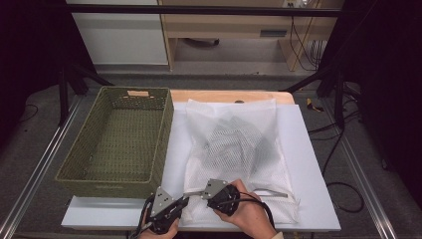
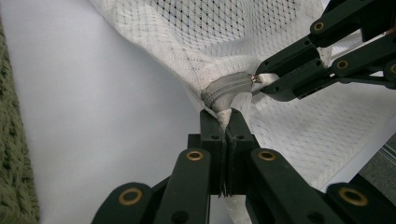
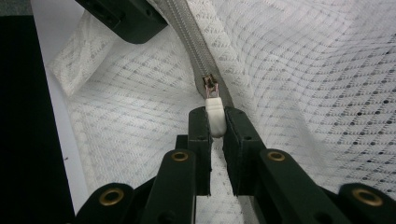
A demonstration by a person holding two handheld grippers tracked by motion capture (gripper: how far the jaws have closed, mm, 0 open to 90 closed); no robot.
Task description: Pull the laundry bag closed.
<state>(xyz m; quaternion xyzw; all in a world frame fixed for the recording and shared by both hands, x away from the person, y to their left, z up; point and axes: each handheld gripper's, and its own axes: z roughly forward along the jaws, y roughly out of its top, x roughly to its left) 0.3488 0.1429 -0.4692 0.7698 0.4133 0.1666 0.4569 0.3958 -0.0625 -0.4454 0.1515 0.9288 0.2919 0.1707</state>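
A white mesh laundry bag [image 1: 239,149] with dark clothes inside lies on the white table [image 1: 303,149]. Its grey zipper [image 3: 196,51] runs along the near edge. My left gripper [image 2: 226,119] is shut on the bag's corner fabric at the zipper's end [image 2: 224,91]. My right gripper [image 3: 215,119] is shut on the white zipper pull tab [image 3: 215,116], just below the metal slider [image 3: 209,84]. In the high view both grippers, left [image 1: 184,201] and right [image 1: 204,191], meet at the bag's near left corner. The right gripper's black jaws reach into the left gripper view from the right.
An empty green woven basket [image 1: 117,144] stands to the left of the bag, close to the left gripper. The table's front edge is just below the hands. Black frame posts and cables stand around the table.
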